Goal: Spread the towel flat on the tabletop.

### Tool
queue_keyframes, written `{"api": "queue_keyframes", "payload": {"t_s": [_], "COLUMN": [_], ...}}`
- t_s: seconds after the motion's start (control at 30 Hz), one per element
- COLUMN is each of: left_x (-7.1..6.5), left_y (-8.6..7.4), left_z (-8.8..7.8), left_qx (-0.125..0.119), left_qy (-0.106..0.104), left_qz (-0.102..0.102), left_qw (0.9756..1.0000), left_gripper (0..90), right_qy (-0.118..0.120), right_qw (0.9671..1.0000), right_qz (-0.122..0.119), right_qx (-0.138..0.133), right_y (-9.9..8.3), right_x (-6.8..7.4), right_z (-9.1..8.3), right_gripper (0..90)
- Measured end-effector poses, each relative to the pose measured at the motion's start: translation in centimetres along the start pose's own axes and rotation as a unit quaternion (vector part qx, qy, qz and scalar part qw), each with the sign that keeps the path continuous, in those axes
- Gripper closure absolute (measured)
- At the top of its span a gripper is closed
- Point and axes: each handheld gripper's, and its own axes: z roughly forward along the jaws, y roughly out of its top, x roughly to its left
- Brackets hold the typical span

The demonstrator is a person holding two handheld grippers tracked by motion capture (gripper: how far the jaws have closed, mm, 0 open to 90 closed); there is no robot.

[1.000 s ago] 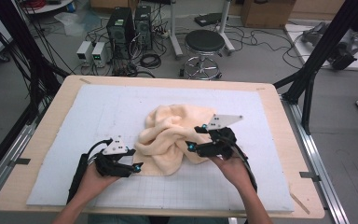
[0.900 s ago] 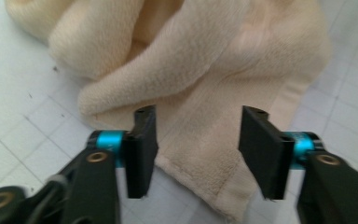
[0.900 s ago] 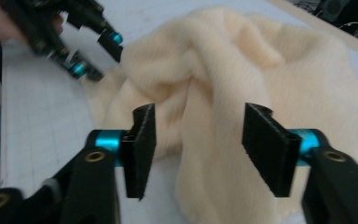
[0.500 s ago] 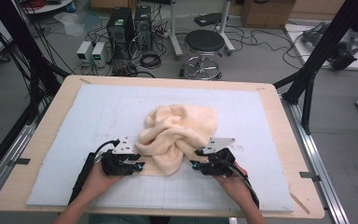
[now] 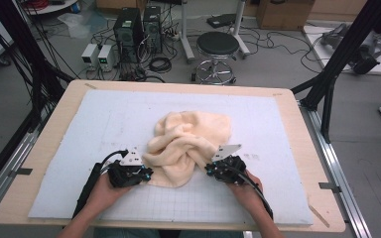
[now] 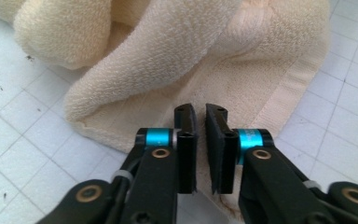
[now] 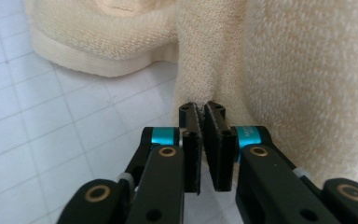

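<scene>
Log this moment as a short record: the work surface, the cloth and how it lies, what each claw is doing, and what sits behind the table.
surface: white gridded mat on a wooden table
cloth: cream terry towel, crumpled in a heap at mid-mat
left claw: jaws have just been closing, now pinched on the towel's near hemmed edge
right claw: jaws have just been closing, now pinched on a towel fold at its near right side
hands: both low at the near side of the mat
background: black round stool, computer towers, floor cables

The left gripper [image 5: 148,173] and right gripper [image 5: 209,170] are being held low, pointing inward toward each other. Both pairs of jaws have just been closing and are being pinched nearly together.
</scene>
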Motion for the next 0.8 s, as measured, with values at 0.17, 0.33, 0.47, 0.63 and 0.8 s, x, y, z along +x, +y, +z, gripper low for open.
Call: {"api": "queue_keyframes", "payload": {"t_s": [0.17,0.33,0.47,0.63,0.8], "left_x": [0.0,-0.3,-1.1,-1.5,0.1], "left_y": [-0.3,-0.8,-0.9,-0.9,-1.7], "left_z": [-2.4,-6.4,-9.5,-12.2,-11.0], "left_qx": [-0.022,-0.059,-0.077,-0.095,-0.094], "left_qy": [0.008,0.020,0.031,0.037,0.027], "left_qz": [-0.002,-0.005,0.003,0.007,-0.030], "left_qw": [0.9997,0.9980,0.9965,0.9947,0.9947], "left_gripper": [85.7,85.8,85.8,85.8,85.7], "right_qy": [0.015,0.015,0.006,0.005,0.005], "right_qw": [0.9991,0.9976,0.9963,0.9940,0.9952], "right_qz": [0.002,-0.004,-0.015,-0.027,0.000], "right_qx": [-0.039,-0.067,-0.085,-0.105,-0.097], "right_y": [-0.1,-0.4,0.0,0.4,-0.3], "right_x": [0.0,-0.1,0.6,1.7,0.2], "right_z": [-2.1,-5.9,-9.7,-14.3,-14.5], "right_gripper": [87.2,87.2,87.3,87.2,89.5]}}
